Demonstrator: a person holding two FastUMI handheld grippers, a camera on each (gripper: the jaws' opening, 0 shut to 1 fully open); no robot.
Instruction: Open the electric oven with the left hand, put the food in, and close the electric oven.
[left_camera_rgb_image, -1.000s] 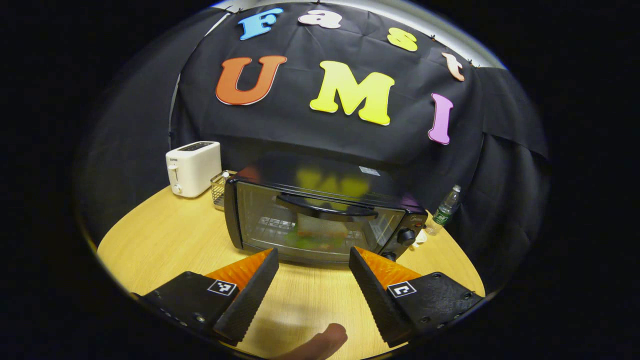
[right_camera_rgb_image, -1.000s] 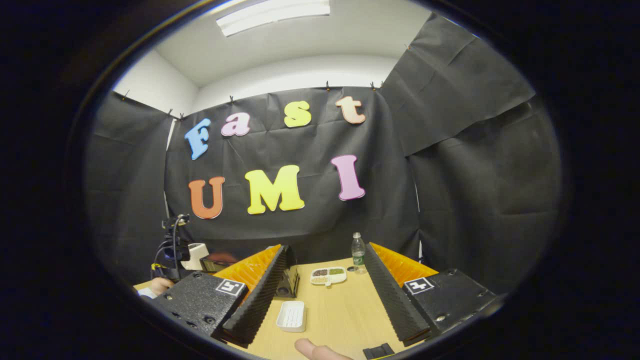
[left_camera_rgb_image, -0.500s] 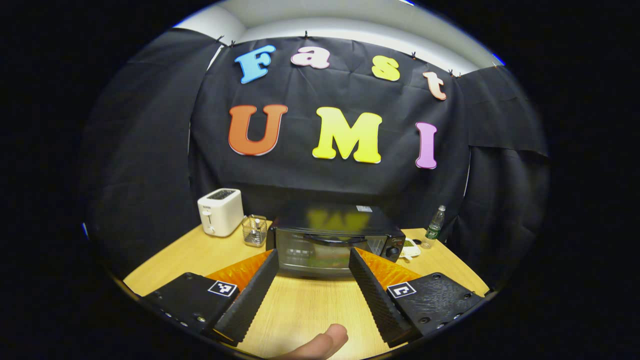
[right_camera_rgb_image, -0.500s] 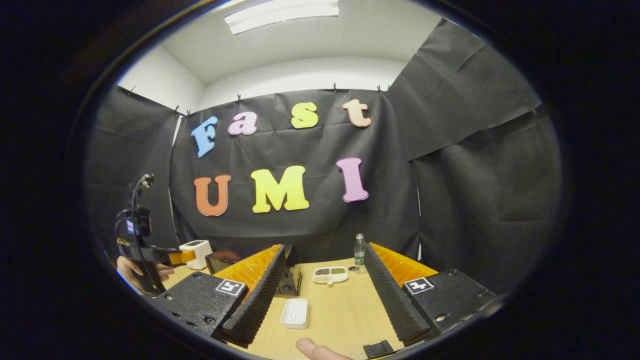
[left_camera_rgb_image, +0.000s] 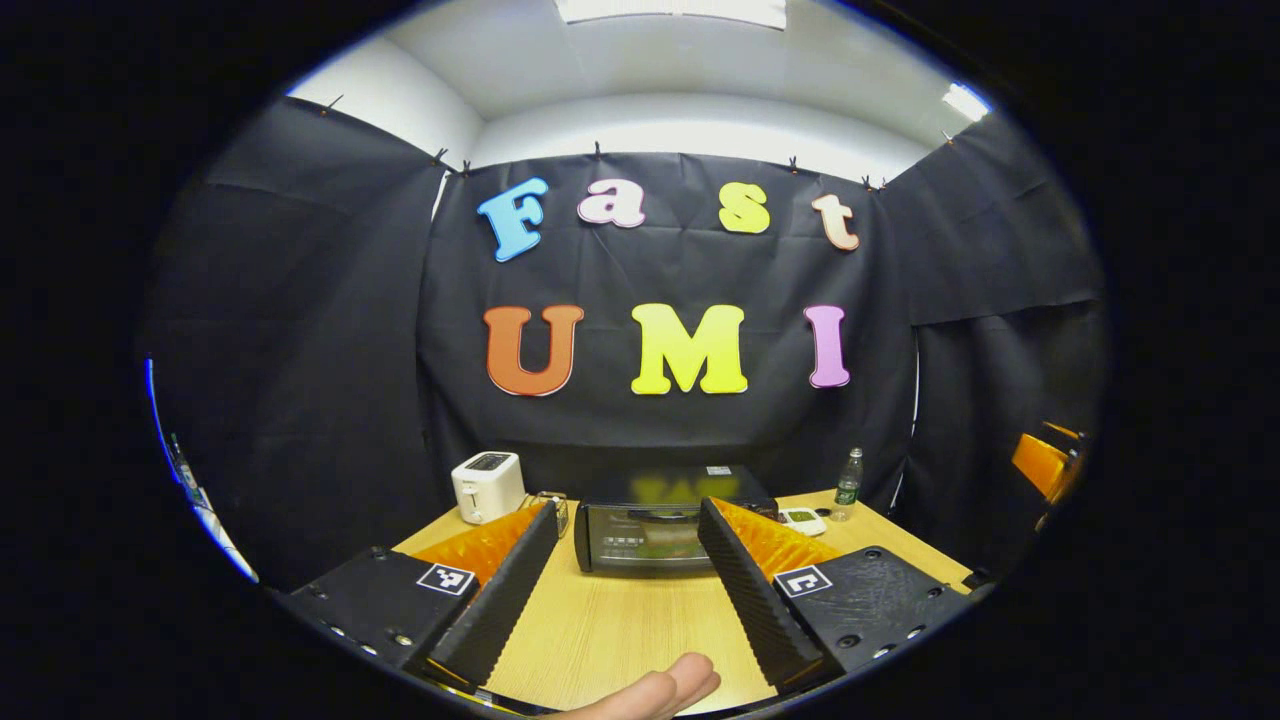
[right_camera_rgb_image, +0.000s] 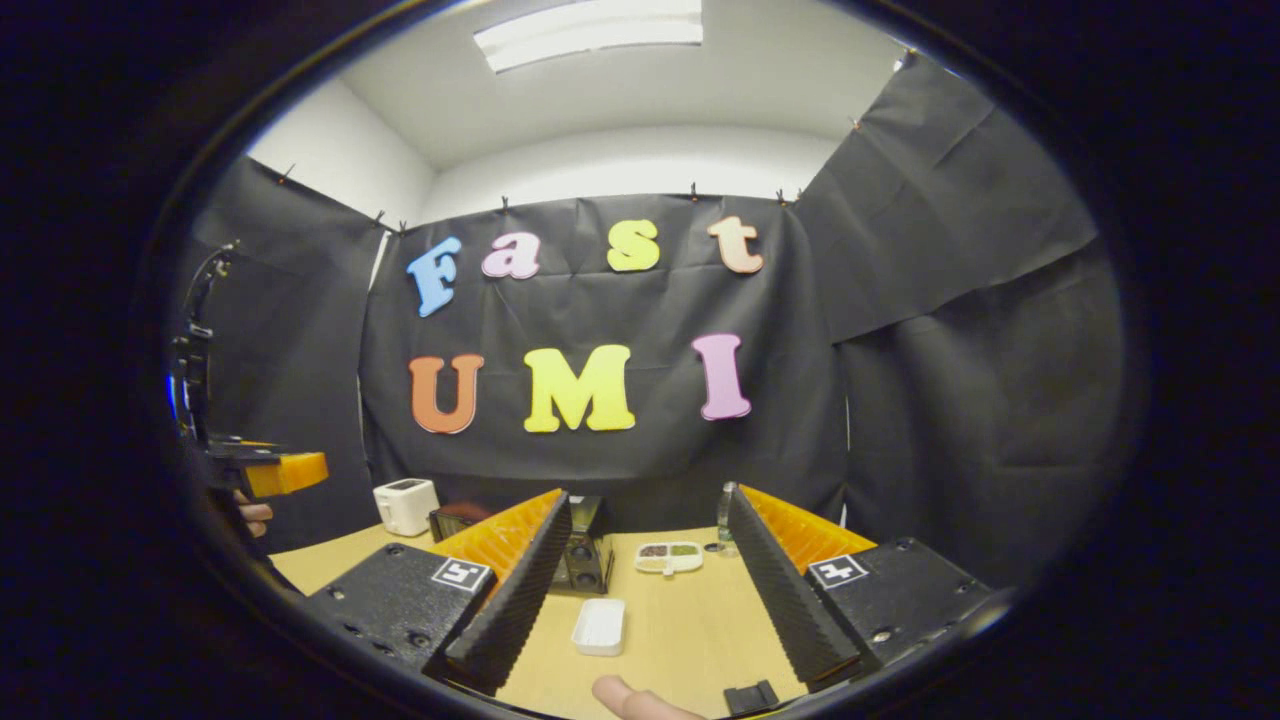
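The black electric oven stands at the back of the round wooden table with its glass door closed; something greenish shows dimly through the glass. My left gripper is open, held well back from the oven with nothing between its fingers. A thumb shows below it. My right gripper is also open and holds nothing. In the right gripper view the oven is partly hidden behind one finger, and the left gripper hangs in the air at the far left, held by a hand.
A white toaster and a wire basket stand left of the oven. A bottle and a small divided dish are to its right. A white tray lies on the table ahead of the right gripper.
The left gripper has drawn back and upward from close to the oven door, so the oven now looks small and far. The right gripper has tilted up slightly. Both stay open.
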